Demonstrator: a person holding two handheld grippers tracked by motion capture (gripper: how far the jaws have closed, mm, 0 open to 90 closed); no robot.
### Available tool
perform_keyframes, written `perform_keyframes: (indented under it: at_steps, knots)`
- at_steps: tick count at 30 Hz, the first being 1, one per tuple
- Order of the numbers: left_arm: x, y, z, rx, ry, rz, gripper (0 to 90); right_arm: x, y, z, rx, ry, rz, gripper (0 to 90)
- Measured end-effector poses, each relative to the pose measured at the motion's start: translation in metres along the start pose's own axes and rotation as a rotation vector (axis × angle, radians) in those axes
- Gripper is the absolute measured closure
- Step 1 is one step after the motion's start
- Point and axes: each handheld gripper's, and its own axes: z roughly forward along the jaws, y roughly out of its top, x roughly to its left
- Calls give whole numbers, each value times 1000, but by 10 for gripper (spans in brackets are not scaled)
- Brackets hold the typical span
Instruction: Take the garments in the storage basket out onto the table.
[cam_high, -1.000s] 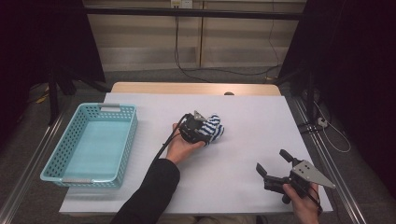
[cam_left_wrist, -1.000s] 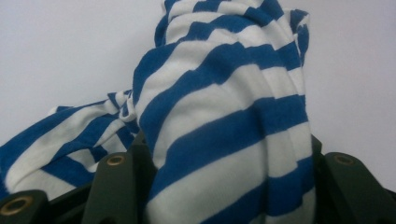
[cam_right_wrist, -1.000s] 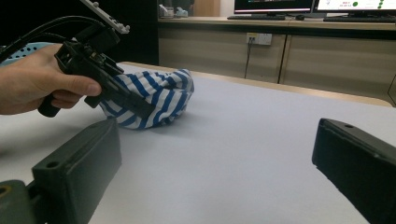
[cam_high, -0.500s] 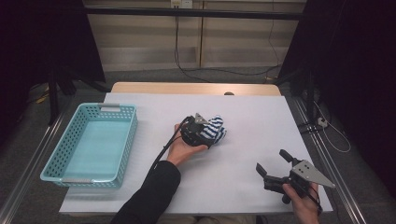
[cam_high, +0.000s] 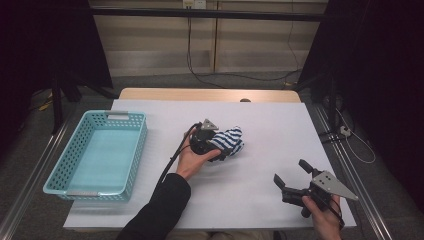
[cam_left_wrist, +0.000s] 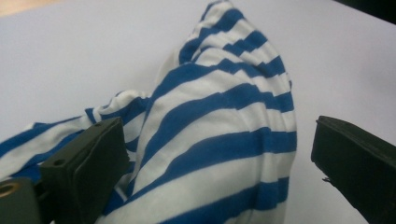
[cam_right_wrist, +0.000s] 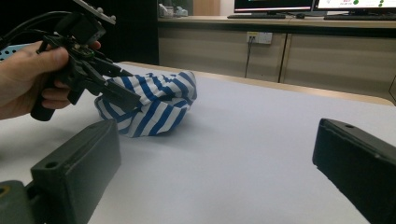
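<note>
White paper-covered table (cam_high: 260, 200) is the work surface. A turquoise perforated plastic basket (cam_high: 131, 155) sits at its left edge, nothing in it, well apart from the work.

The blue-and-white striped knit cloth (cam_high: 231, 140) lies bunched in a soft mound near mid-table, just right of the left gripper (cam_high: 220, 150). In the left gripper view the cloth (cam_left_wrist: 219, 140) stands up as a peaked fold between the jaws; the jaws have just been opening and now stand wide. The left pad (cam_left_wrist: 86, 163) appears to brush the fabric and the right pad is clear of it, so the cloth is released, not pinched.

The right gripper (cam_high: 295, 181) is parked near the front-right corner, well away from the cloth, with its jaws spread and nothing between them. From its view the left gripper (cam_right_wrist: 109, 84) sits at the mound's (cam_right_wrist: 159, 105) near side.

Handling judgement:
- Light, limp, thin jersey-like fabric. It won't hold shape and drapes once lifted.
- Not fragile, and friction on rubbery pads looks decent.
- A single-layer pinch may slip or pull out only one ply.
- Best grab is the raised ridge of the fold, several layers thick, closing fully.
- Expect the trailing end to drag across the paper; lift high before moving toward the basket.
</note>
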Motion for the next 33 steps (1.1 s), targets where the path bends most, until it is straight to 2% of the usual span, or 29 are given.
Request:
perform_keyframes:
  at_steps: [3,4,5,6,9,11,13,15,17,19,21,25,33]
  knots:
    - [-1,0,-9,-35,17,1,37,0,0,1,0,3,-5,5]
    - [-2,-1,-11,-50,22,-11,37,0,0,1,-3,7,-1,5]
    - [-1,-1,-14,-45,27,0,37,1,0,2,-4,5,11,5]
    - [-1,-2,-16,-65,34,-6,37,0,0,2,-1,6,0,5]
    - [0,-3,-23,-91,60,5,37,-1,0,3,0,3,6,5]
    - [0,-4,-29,-116,60,7,37,0,1,4,-5,0,21,5]
    - [0,-4,-35,-127,55,8,36,0,1,4,-2,3,14,7]
    - [-1,-4,-41,-153,59,-1,36,0,1,6,5,4,7,8]
    - [-3,-4,-48,-179,36,-15,37,1,2,8,6,3,11,9]
    - [-5,-7,-54,-201,41,-18,37,2,2,10,6,9,10,11]
    - [-7,-10,-59,-206,41,-3,37,4,3,11,4,12,22,12]
    - [-10,-15,-67,-213,62,9,37,4,6,12,17,16,-1,10]
    - [-13,-26,-85,-243,81,-21,37,8,12,16,24,33,-14,10]
